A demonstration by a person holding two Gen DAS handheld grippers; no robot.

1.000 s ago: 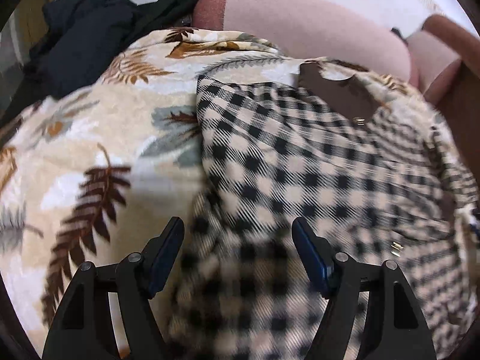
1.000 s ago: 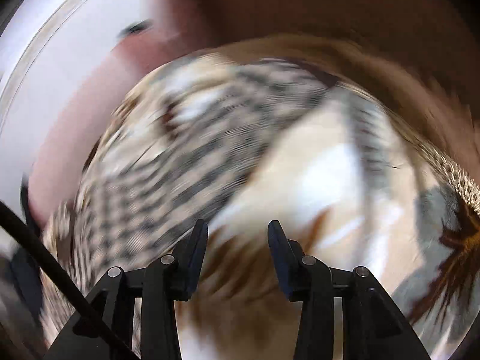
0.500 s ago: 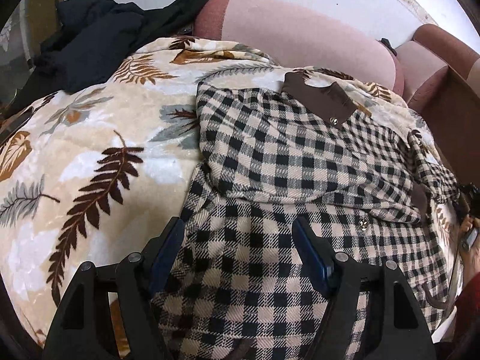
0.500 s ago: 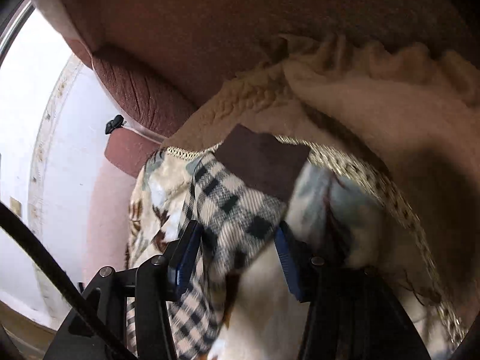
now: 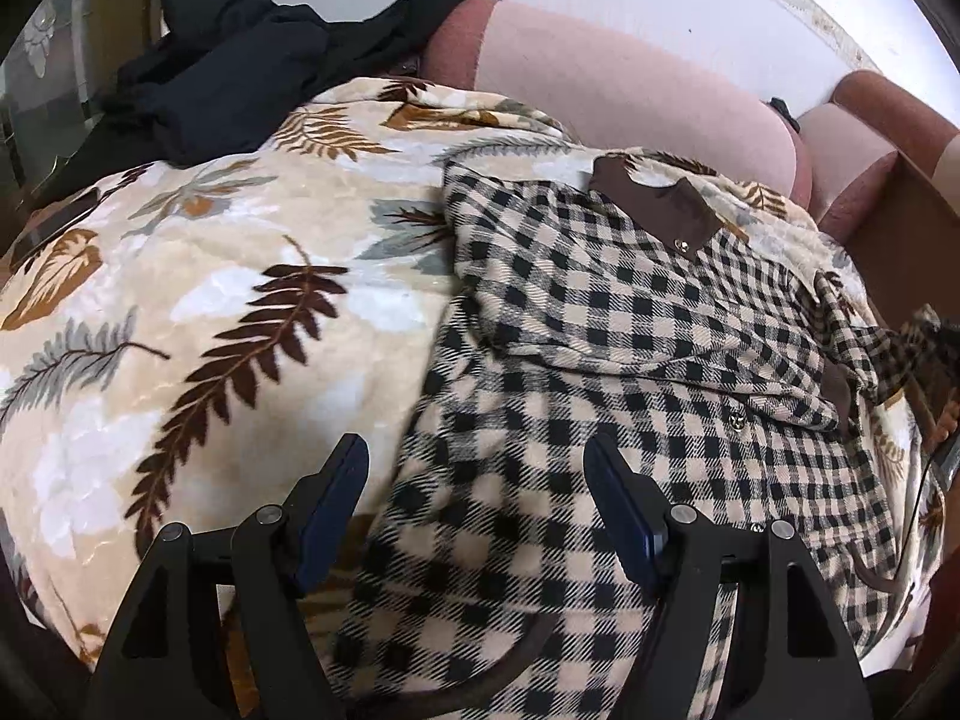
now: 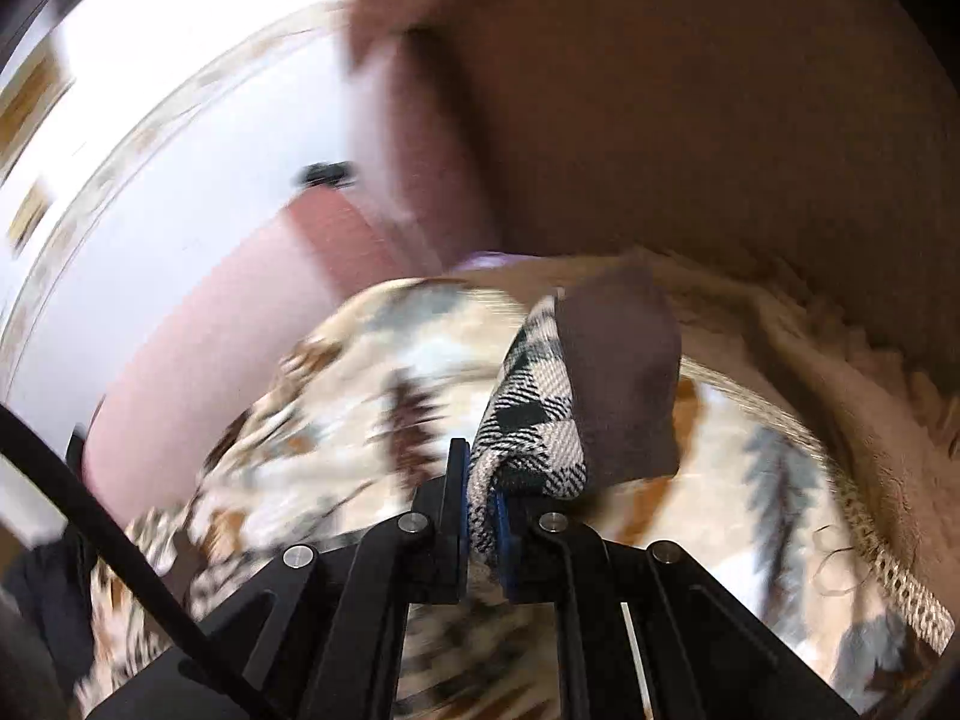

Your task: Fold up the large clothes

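A black-and-cream checked shirt [image 5: 630,324] with a brown collar [image 5: 654,210] lies spread on a leaf-print blanket [image 5: 198,300]. One sleeve is folded across its chest. My left gripper [image 5: 477,498] is open and hovers over the shirt's lower left part. My right gripper [image 6: 480,492] is shut on the shirt's checked sleeve [image 6: 534,420], just below its brown cuff [image 6: 618,378], lifted above the blanket [image 6: 360,396]. The right wrist view is blurred.
A pile of black clothing [image 5: 252,72] lies at the blanket's far left. A pink sofa back [image 5: 630,84] runs behind the blanket. A brown armrest [image 5: 900,222] stands on the right, and shows large in the right wrist view [image 6: 690,120].
My right gripper has closed on the sleeve near the cuff and lifted it. My left gripper stays open and has moved little over the shirt's hem.
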